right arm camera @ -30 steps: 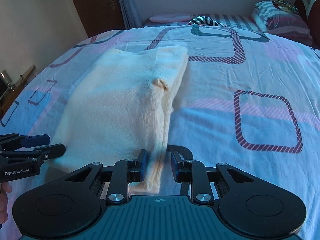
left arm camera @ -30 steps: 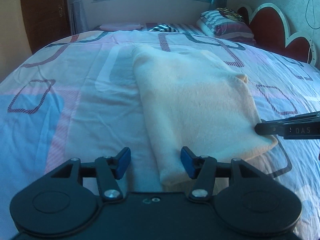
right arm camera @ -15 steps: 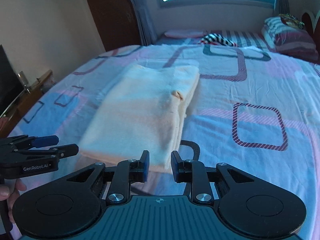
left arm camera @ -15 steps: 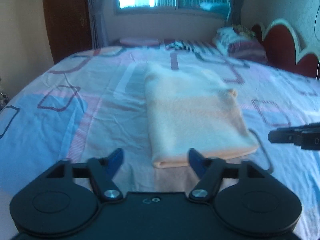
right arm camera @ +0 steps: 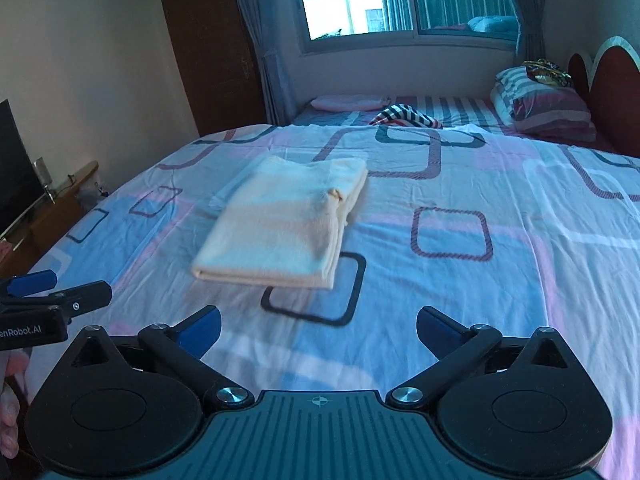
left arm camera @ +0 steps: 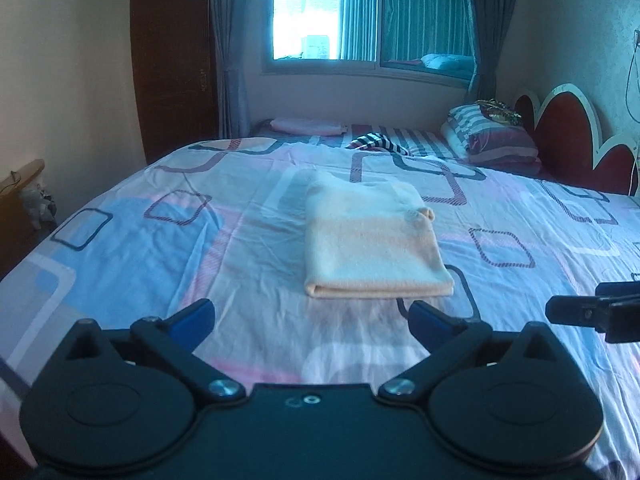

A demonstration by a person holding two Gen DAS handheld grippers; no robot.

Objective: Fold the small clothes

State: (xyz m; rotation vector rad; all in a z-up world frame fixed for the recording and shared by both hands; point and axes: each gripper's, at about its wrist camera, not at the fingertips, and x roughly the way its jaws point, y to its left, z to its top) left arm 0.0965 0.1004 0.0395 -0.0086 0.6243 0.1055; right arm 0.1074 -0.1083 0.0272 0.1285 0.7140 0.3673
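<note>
Bedroom setting: a wide bed (left arm camera: pixel 120 264) with a sheet printed in blue, pink and white rounded squares fills both views.

Nearest the cameras, the left gripper (left arm camera: pixel 310 316) has its jaws spread as wide as they go, having just been opening, with nothing between them but bare sheet. The right gripper (right arm camera: pixel 318 326) is in the same state: jaws fully apart, having just sprung open, empty, touching nothing. Each gripper also appears at the edge of the other's view, beside the cloth and clear of it.

Just beyond the fingertips of both grippers lies the folded cloth (left arm camera: pixel 370 240), a cream-coloured garment in a flat rectangular stack, its folded edge facing the fingers. It sits ahead of the left fingers, slightly toward the right one, and ahead and to the left of the right fingers. Neither gripper touches it. A small cuff or corner (right arm camera: pixel 335 193) sticks up on the stack's right side.

Step in hand, as a judgement: the fold on this garment looks complete and both grippers are clear of it. The next move would call either for tucking in the protruding corner or for fetching another piece.

Farther off, beyond the stack, lie a striped cloth (right arm camera: pixel 406 116), a pink pillow (left arm camera: pixel 306 126), stacked bedding (left arm camera: pixel 494 140) by the red headboard (left arm camera: pixel 568 140), then the window (left arm camera: pixel 372 14) and curtains.
</note>
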